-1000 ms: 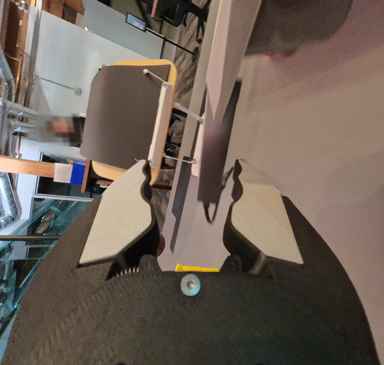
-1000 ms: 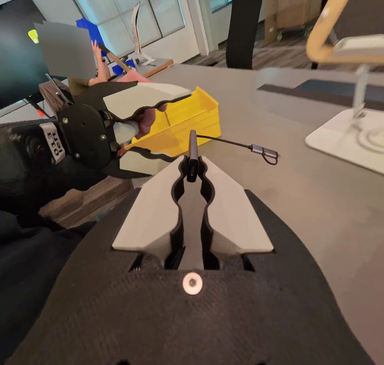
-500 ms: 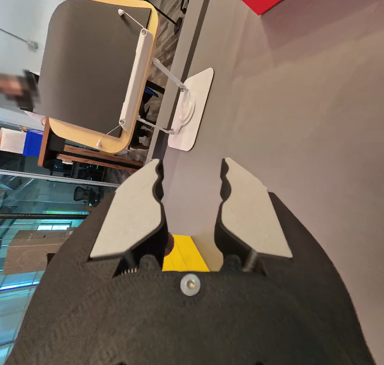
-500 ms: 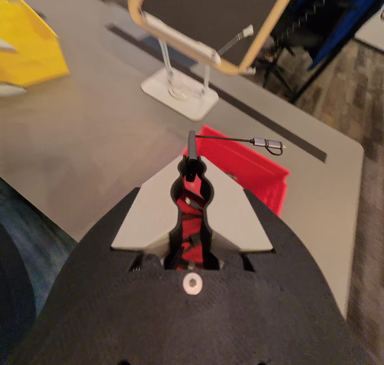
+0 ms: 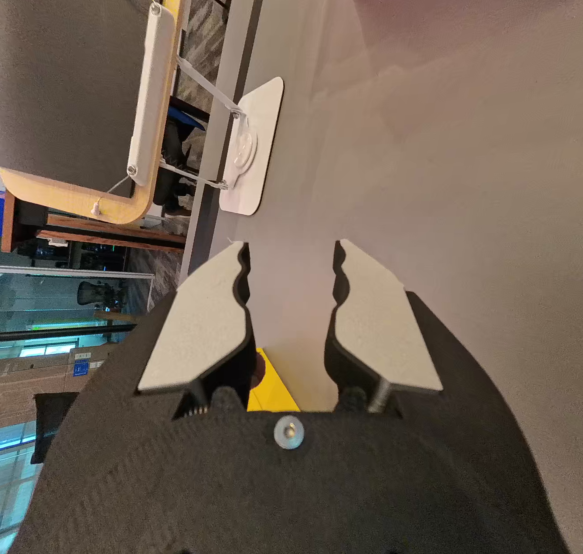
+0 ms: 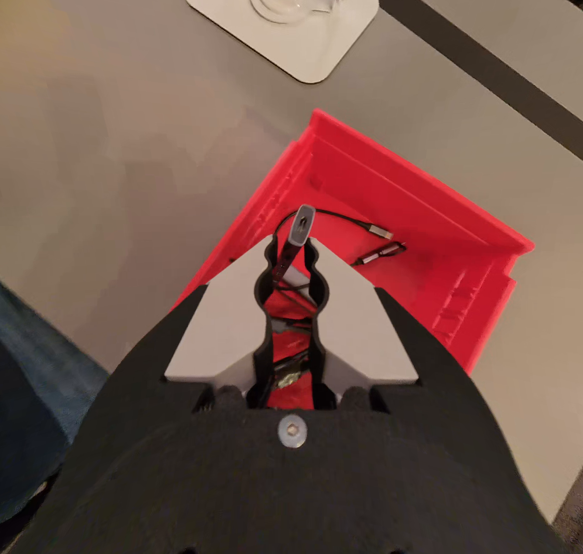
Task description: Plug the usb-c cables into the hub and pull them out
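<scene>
My right gripper (image 6: 291, 239) hangs over the red bin (image 6: 410, 192). Its jaws stand a little apart, wider than the grey hub (image 6: 301, 223) that leans tilted and loose between the fingertips. The hub's short black cable curls down so that its plug (image 6: 380, 232) lies on the bin floor. Another cable end (image 6: 381, 252) lies beside it, and more cables show through the jaw gap. My left gripper (image 5: 291, 245) is open and empty above the grey table (image 5: 441, 192), turned on its side.
A white stand base (image 6: 284, 18) sits on the table beyond the red bin; it also shows in the left wrist view (image 5: 255, 147), carrying a dark panel with a yellow rim (image 5: 79, 81). A yellow bin (image 5: 271, 390) shows behind my left fingers. The table edge is near. The gap from one gripper's tips to the other's is roughly 35 cm.
My right gripper has swung over the red bin and tipped downward. Its jaws have parted slightly and the hub has tilted, its cable now lying in the bin. My left gripper stays open.
</scene>
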Demonstrator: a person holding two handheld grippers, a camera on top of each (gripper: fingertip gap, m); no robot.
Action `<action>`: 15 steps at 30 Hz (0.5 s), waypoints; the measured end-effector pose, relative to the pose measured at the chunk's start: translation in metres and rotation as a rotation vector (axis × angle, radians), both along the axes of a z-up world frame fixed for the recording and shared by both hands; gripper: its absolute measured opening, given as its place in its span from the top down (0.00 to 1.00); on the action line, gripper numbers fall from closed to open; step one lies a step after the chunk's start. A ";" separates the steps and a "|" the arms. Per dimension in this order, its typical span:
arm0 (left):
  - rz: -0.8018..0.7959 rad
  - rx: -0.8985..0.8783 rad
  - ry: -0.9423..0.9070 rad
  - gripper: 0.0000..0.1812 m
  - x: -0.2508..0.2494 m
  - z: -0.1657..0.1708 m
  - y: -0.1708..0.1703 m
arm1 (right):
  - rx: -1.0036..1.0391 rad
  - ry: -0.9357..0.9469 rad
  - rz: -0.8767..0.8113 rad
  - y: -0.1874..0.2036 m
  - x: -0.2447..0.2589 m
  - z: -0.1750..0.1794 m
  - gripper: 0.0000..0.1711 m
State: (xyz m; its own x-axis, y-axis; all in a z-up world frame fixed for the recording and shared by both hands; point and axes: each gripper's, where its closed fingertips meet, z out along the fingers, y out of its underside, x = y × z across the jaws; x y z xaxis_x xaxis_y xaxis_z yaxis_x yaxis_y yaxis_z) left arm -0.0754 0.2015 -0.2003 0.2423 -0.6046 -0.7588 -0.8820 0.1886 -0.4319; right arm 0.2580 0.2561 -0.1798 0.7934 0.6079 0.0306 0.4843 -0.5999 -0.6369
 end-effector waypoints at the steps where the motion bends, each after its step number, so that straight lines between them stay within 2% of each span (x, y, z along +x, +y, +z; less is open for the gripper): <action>1: 0.003 -0.005 0.002 0.72 -0.002 -0.001 0.000 | -0.003 -0.001 -0.010 0.009 0.000 -0.005 0.91; 4: 0.014 -0.019 0.005 0.72 -0.006 -0.004 0.000 | -0.002 0.028 -0.069 0.037 0.004 -0.022 0.87; 10: 0.037 -0.026 0.017 0.72 -0.015 -0.007 0.004 | -0.070 -0.190 -0.137 0.055 0.036 -0.077 0.78; 12: 0.049 -0.026 0.019 0.72 -0.020 -0.005 0.005 | -0.053 -0.216 -0.137 0.052 0.039 -0.075 0.77; 15: 0.076 -0.026 0.006 0.71 -0.031 0.001 0.008 | 0.044 -0.192 -0.154 0.048 0.043 -0.049 0.77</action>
